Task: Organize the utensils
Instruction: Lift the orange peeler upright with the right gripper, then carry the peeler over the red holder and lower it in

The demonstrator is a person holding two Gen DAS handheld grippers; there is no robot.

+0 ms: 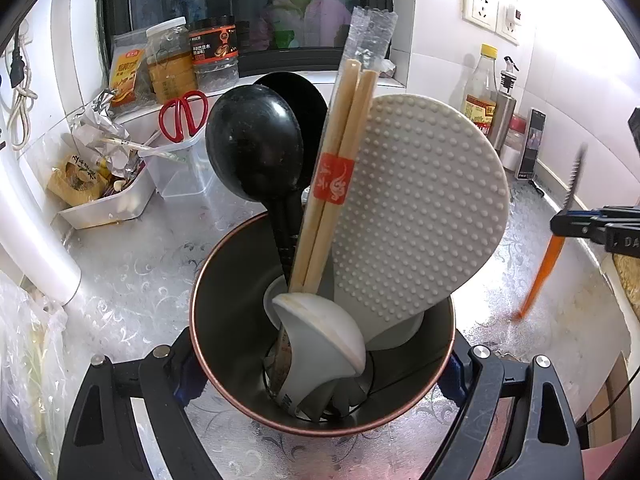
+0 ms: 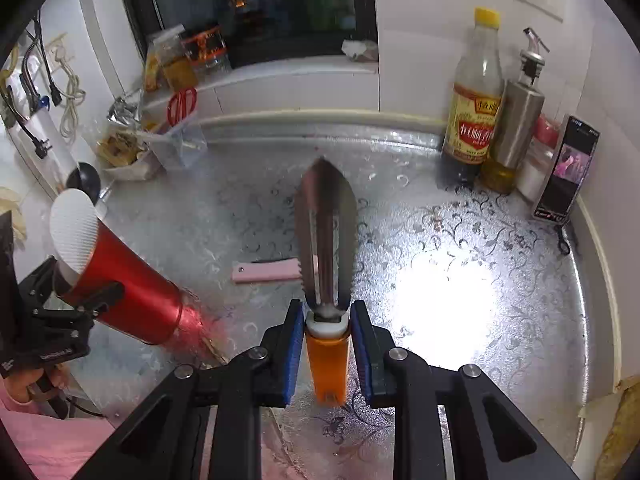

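Two grippers in use, one per hand.

Left wrist view: left gripper (image 1: 320,364) is clamped on the red holder (image 1: 224,292), a fingertip on each side of its copper rim. Inside stand two black ladles (image 1: 252,140), wrapped chopsticks (image 1: 340,152), a white dimpled rice paddle (image 1: 420,216) and a white soup spoon (image 1: 320,336). Counter (image 1: 140,264) behind carries a snack tray (image 1: 100,200), a clear tub (image 1: 184,168), red scissors (image 1: 184,114) and jars (image 1: 168,60) on the sill. Far right, the right gripper (image 1: 568,226) holds an orange-handled scaler (image 1: 540,276) above the counter, well apart from the holder.

Right wrist view: right gripper (image 2: 328,344) is closed narrowly on the scaler's orange handle (image 2: 328,364); toothed steel blade (image 2: 326,232) points forward, blurred. Below it a pink-handled tool (image 2: 266,272) lies flat on the counter. Holder (image 2: 132,292) is tilted at left, paddle (image 2: 74,232) sticking out. Vinegar bottle (image 2: 476,92), steel oil can (image 2: 520,116) and phone (image 2: 568,168) stand at right rear, clear of both grippers.
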